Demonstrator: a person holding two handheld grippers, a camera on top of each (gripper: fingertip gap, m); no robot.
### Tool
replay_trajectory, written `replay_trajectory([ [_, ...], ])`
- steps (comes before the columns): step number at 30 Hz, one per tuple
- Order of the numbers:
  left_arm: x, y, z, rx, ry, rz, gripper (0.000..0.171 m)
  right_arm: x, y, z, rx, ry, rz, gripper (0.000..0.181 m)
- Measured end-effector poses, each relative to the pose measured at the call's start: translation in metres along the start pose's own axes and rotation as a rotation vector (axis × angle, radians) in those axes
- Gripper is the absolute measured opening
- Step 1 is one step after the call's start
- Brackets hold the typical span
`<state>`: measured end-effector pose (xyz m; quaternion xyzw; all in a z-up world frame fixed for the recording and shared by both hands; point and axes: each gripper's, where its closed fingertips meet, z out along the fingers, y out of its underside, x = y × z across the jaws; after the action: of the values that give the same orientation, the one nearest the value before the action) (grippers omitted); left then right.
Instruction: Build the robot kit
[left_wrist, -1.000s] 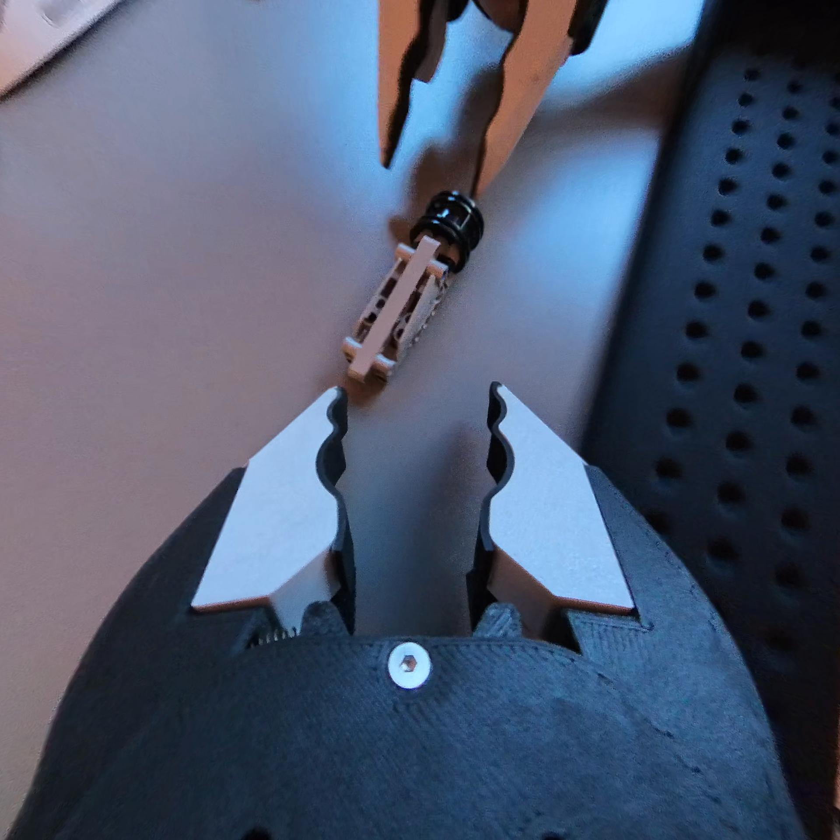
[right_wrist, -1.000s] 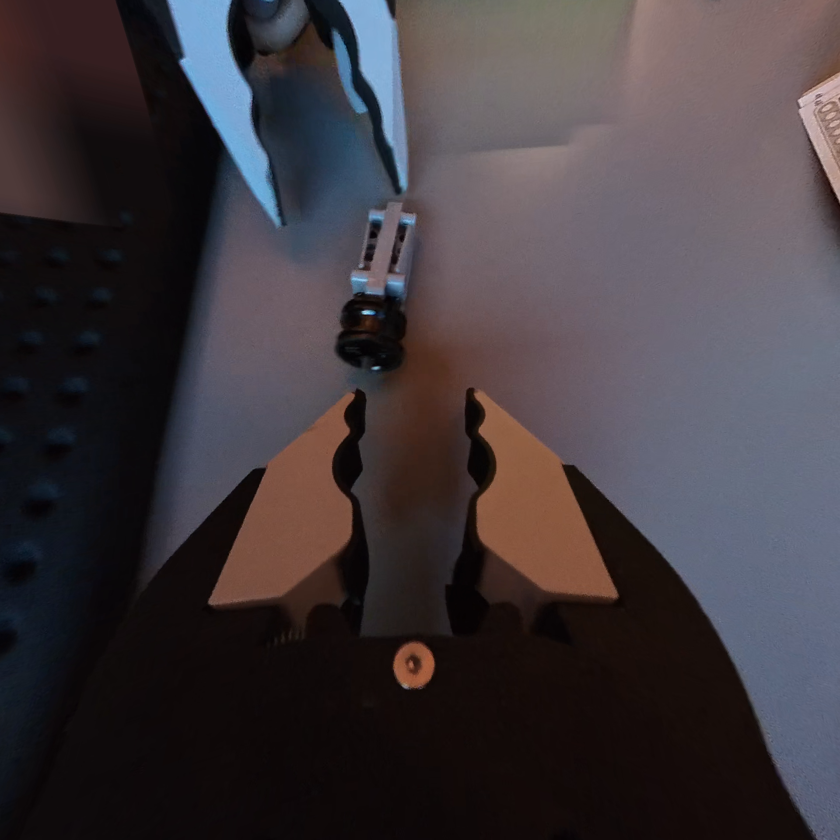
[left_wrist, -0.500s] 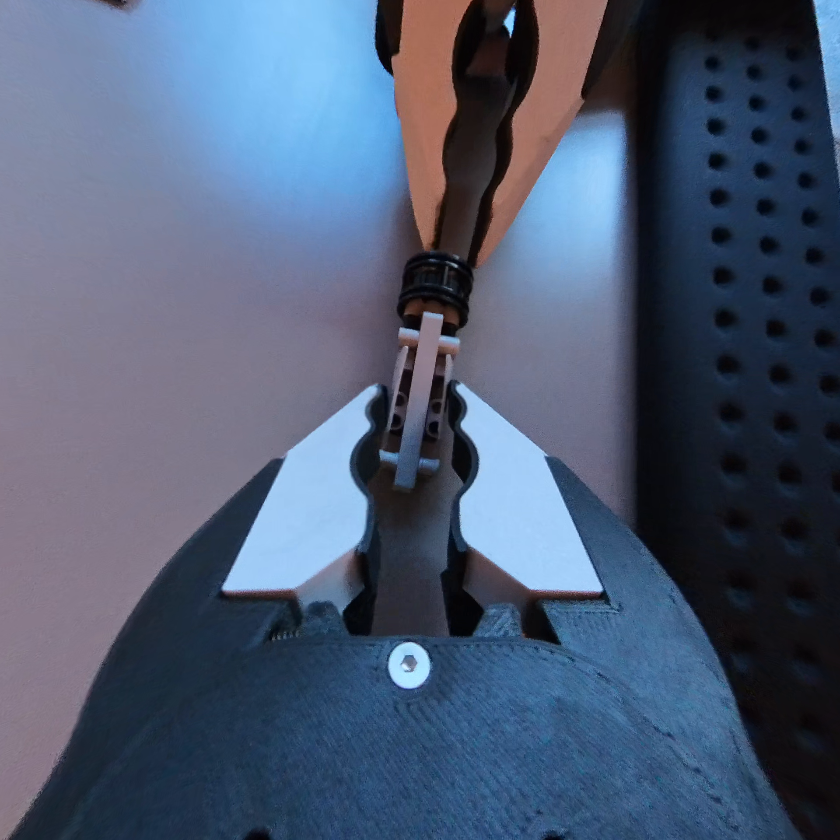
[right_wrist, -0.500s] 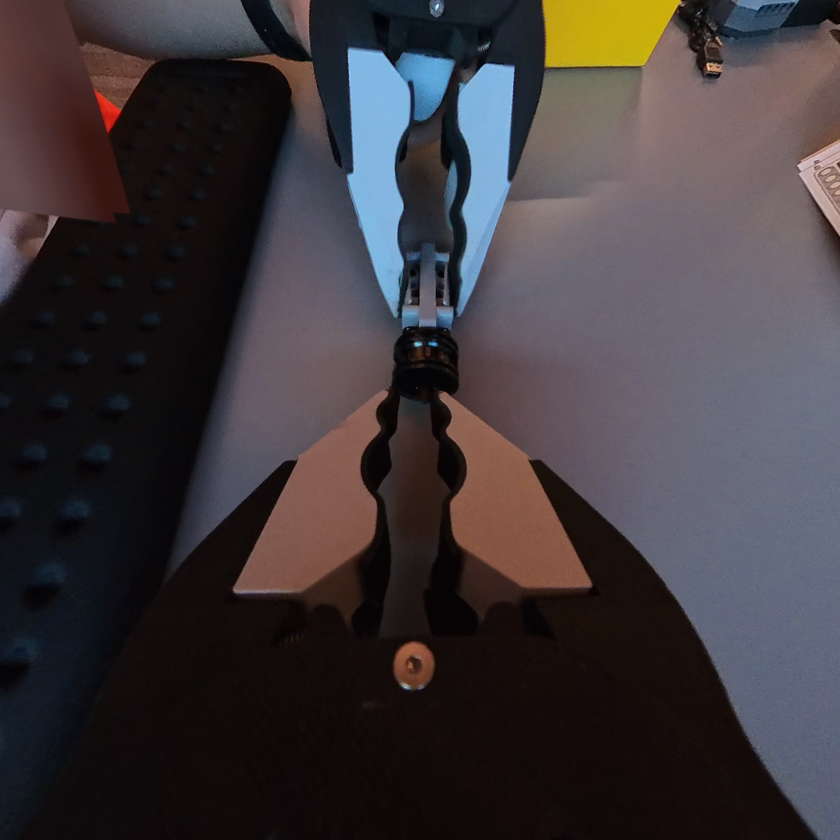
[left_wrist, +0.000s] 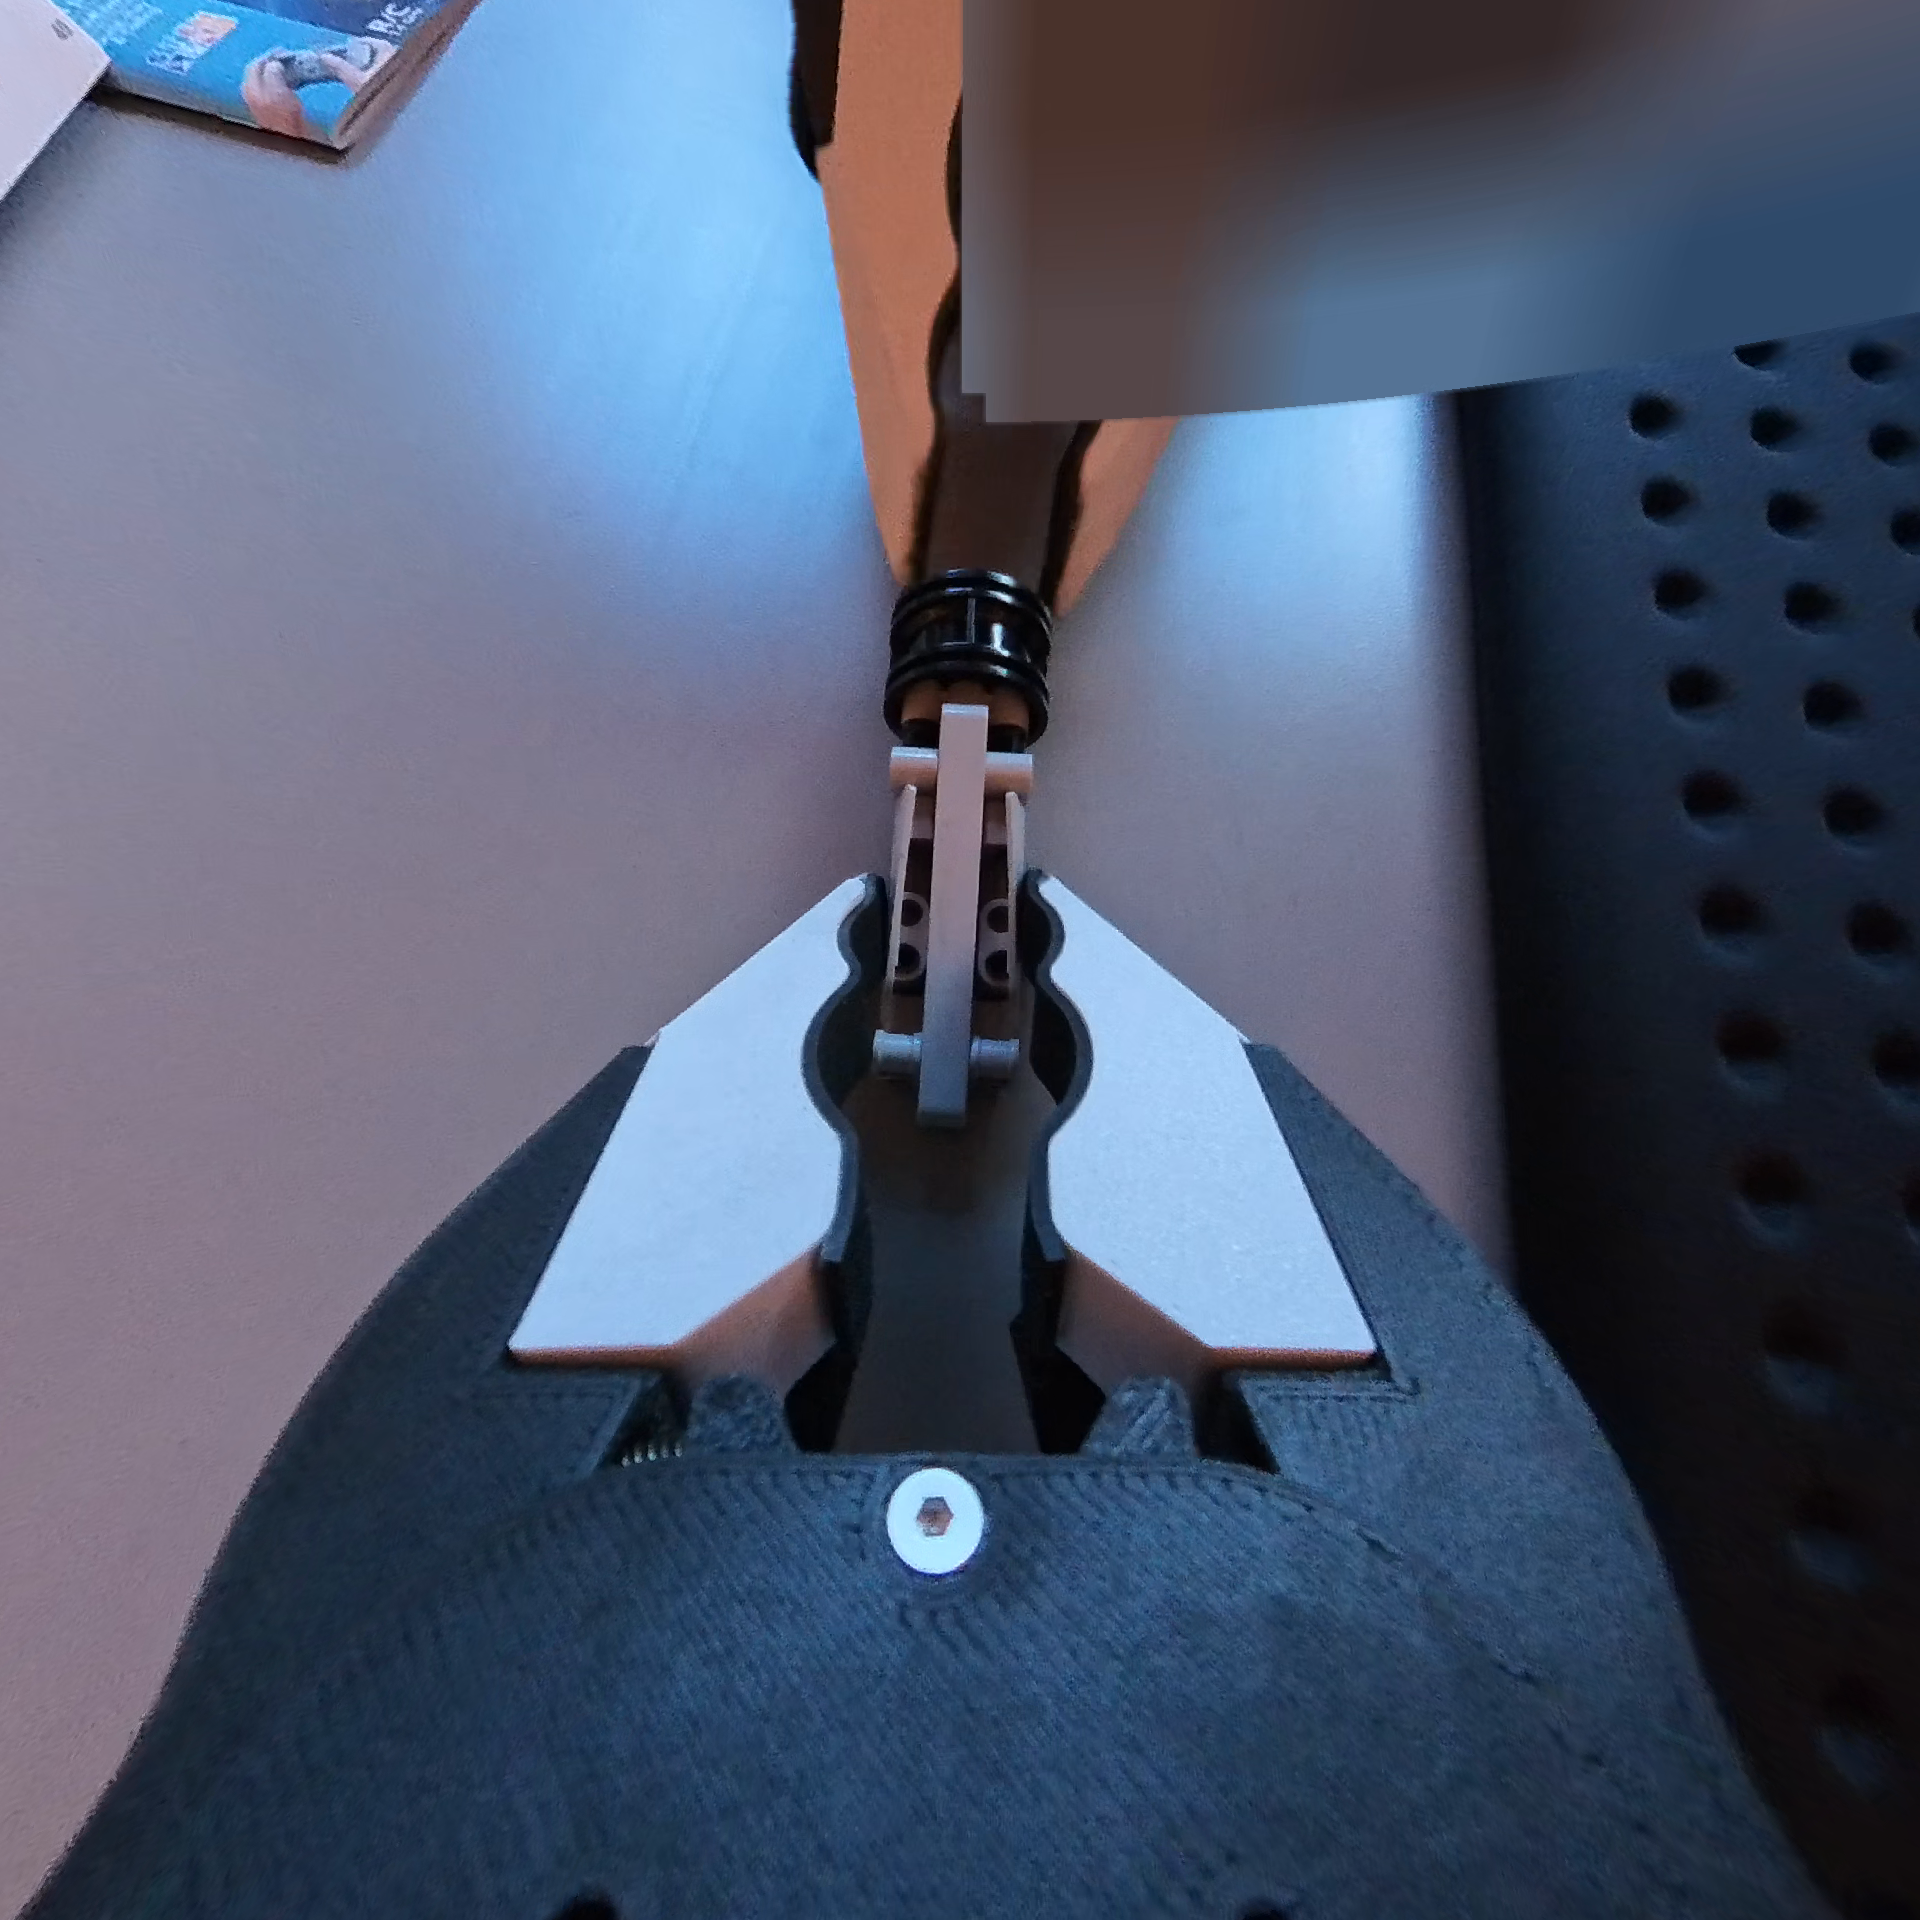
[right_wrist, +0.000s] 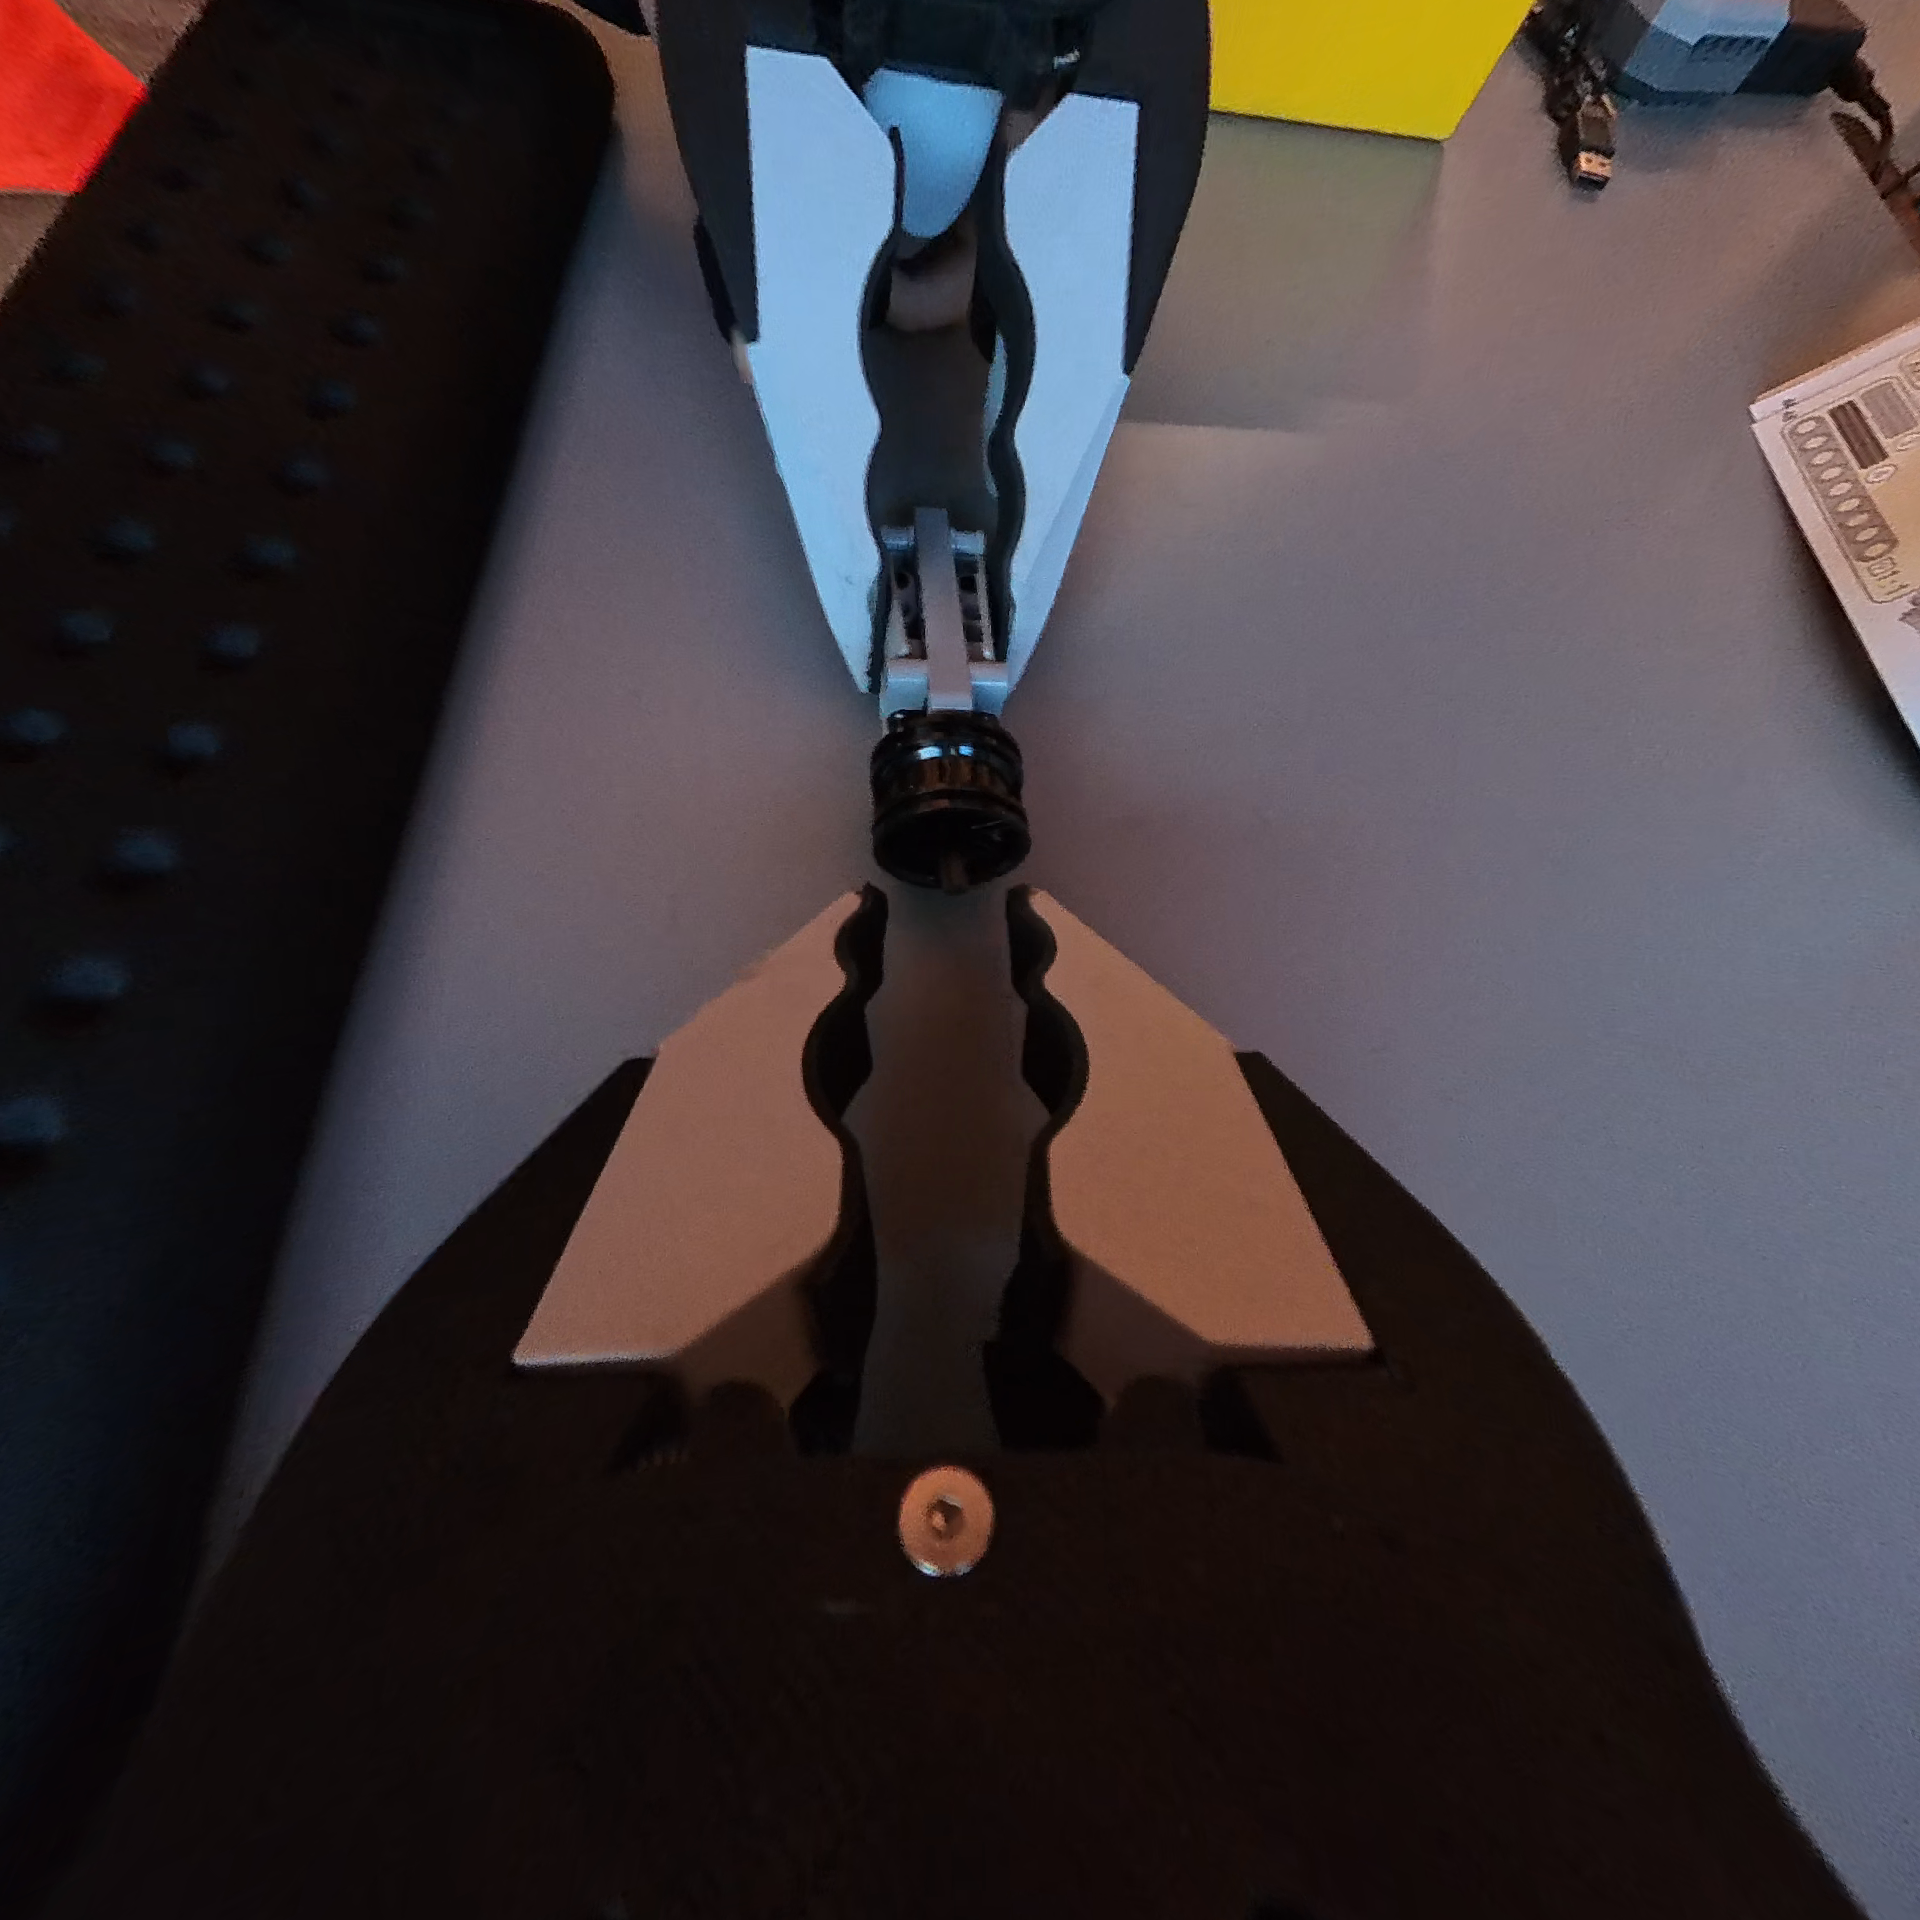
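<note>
A small light-grey brick assembly with a black ribbed wheel on its far end is held just above the grey table. My left gripper is shut on the grey part, with the wheel sticking out past its fingertips. In the right wrist view the left gripper points toward me with the grey part between its fingers. My right gripper is narrowly open. Its tips sit right at the near face of the wheel, with nothing between them. The right gripper also shows in the left wrist view.
A black studded mat lies along one side of the table and shows at left in the right wrist view. A blue booklet, a yellow box, a printed sheet and a cable plug lie around the table's edges. Across from one pair of fingers to the other is roughly 5 cm.
My left gripper closed on the grey part, which had lain on the table, and lifted it level. My right gripper narrowed and came up to the wheel's end.
</note>
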<state>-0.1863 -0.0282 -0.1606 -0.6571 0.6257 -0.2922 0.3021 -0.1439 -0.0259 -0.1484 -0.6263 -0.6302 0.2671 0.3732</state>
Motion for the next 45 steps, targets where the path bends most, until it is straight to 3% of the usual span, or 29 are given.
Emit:
replay_trajectory([
  [8, 0.0002, -0.0004, 0.0006, 0.0, 0.004, 0.004, 0.024, -0.001, -0.0053, 0.003, 0.018, -0.036, 0.025, 0.006],
  [22, 0.0042, -0.0026, 0.0034, 0.002, 0.027, 0.033, 0.024, -0.0035, -0.0076, 0.0044, 0.028, -0.076, 0.01, 0.007],
  [45, 0.0051, -0.0033, 0.0045, 0.002, 0.018, 0.043, 0.024, -0.0042, -0.0012, 0.0057, -0.02, -0.013, 0.007, 0.008],
])
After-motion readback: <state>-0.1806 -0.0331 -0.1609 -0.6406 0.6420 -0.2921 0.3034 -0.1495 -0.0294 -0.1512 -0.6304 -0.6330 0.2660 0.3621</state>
